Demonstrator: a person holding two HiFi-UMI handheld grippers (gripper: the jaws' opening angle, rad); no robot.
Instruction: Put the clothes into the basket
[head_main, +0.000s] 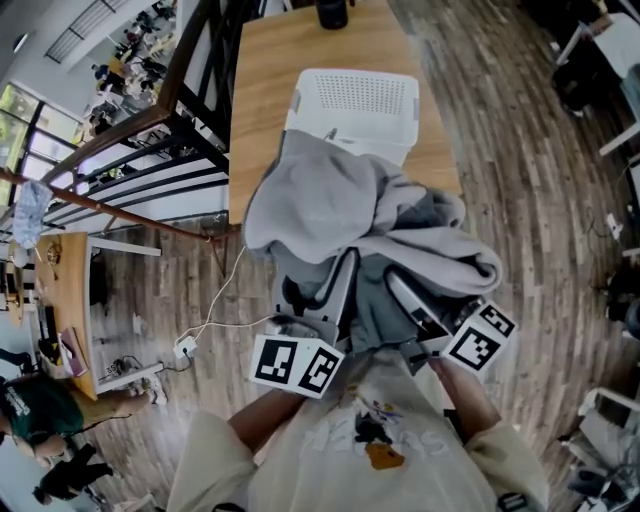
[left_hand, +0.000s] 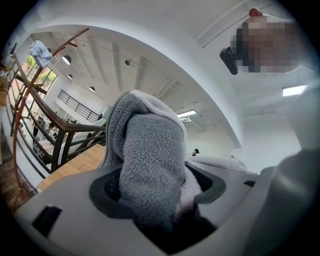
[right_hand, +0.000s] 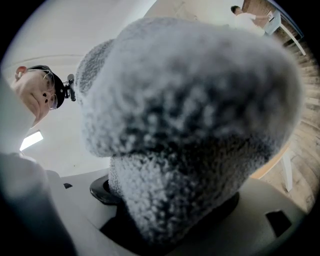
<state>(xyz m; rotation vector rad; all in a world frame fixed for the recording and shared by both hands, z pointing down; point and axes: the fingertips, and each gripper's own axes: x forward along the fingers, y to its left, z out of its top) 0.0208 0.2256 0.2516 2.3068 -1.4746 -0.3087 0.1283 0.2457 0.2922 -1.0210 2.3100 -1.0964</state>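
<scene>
A bulky grey fleece garment (head_main: 340, 205) hangs bunched over both grippers, just in front of the near end of a wooden table (head_main: 280, 70). On that table stands a white perforated basket (head_main: 360, 105), and the garment's far edge overlaps its near rim. My left gripper (head_main: 335, 285) is shut on a thick fold of the fleece (left_hand: 150, 145), which fills the space between the jaws (left_hand: 155, 195). My right gripper (head_main: 410, 295) is shut on another wad of the fleece (right_hand: 190, 100), gripped low in the right gripper view (right_hand: 165, 220). Cloth hides both sets of fingertips in the head view.
A dark object (head_main: 332, 12) sits at the table's far end. A dark railing (head_main: 130, 150) with a wooden handrail runs along the left. A white cable and plug (head_main: 185, 347) lie on the plank floor. White furniture stands at the right (head_main: 610, 420).
</scene>
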